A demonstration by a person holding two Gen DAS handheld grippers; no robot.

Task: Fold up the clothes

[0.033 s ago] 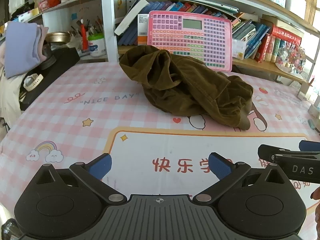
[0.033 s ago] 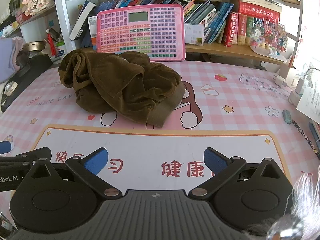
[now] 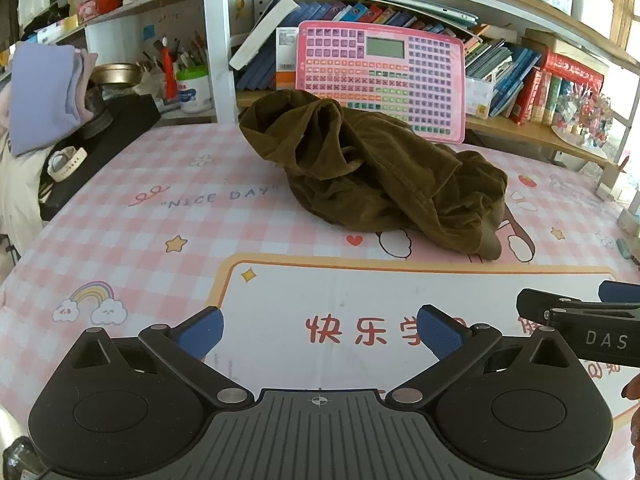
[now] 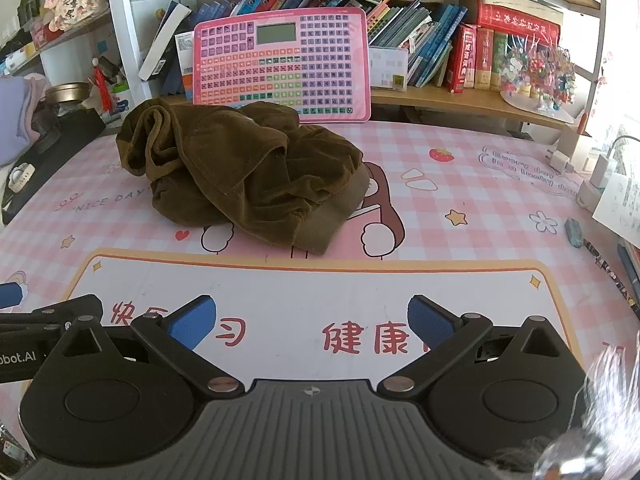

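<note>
Both claws, left claw and right claw, spread wide, empty, short of crumpled brown garment on bench. Risk: pinching several bunched layers, dragging whole heap.

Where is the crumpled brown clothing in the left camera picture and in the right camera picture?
Left wrist view: the brown garment lies crumpled on the mat, upper middle, slightly right of centre.
Right wrist view: the brown garment lies upper middle, left of centre.
Shared landmark: the pink button board stands right behind it in both views.
</note>
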